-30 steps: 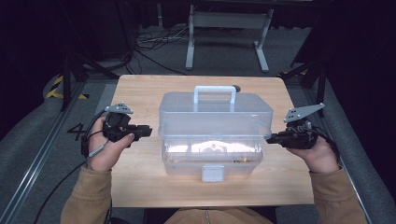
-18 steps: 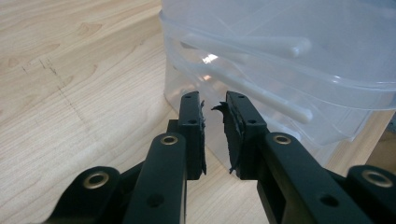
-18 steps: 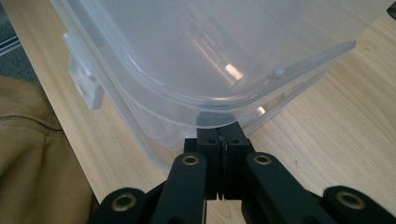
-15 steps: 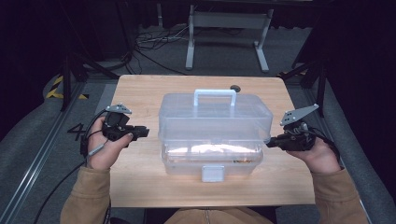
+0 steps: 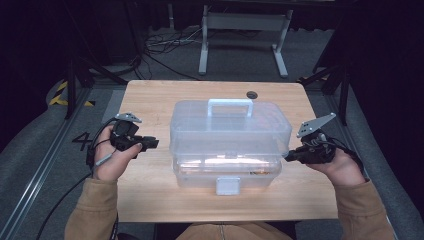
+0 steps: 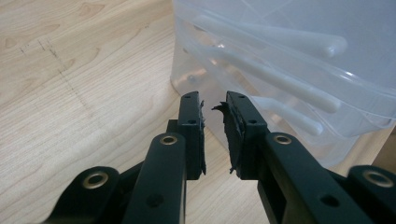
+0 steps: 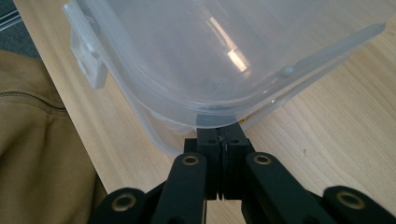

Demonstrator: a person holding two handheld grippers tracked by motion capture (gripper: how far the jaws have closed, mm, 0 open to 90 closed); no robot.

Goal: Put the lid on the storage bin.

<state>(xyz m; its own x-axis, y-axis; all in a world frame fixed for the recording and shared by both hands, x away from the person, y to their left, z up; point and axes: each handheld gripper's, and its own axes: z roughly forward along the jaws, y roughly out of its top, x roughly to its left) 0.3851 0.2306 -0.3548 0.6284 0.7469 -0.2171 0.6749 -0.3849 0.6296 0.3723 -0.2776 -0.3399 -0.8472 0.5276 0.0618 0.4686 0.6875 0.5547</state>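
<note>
On the left, the left gripper (image 5: 150, 143) hovers over the wooden table (image 5: 150, 100), just beside the left end of the clear plastic box (image 5: 230, 137) but apart from it. Its jaws stand a narrow way apart with nothing between them, and the worn pads (image 6: 231, 126) point at the box's lower corner.

The box sits in the middle of the table, lid down over the base, its white handle (image 5: 230, 104) on top and its white front latch (image 5: 228, 186) facing the person. The lid looks slightly lifted at the right end, though I cannot tell whether the latch is undone.

On the right, the right gripper (image 5: 290, 156) is pressed together with nothing pinched, its tips tucked under the overhanging lid rim (image 7: 219, 119) at the box's right end.

To my eye the step in hand is opening the box, with the right tool prying under the lid. The next move seems to call for the left gripper to come in under the rim on its side, so both ends lift evenly and the base stays put.
</note>
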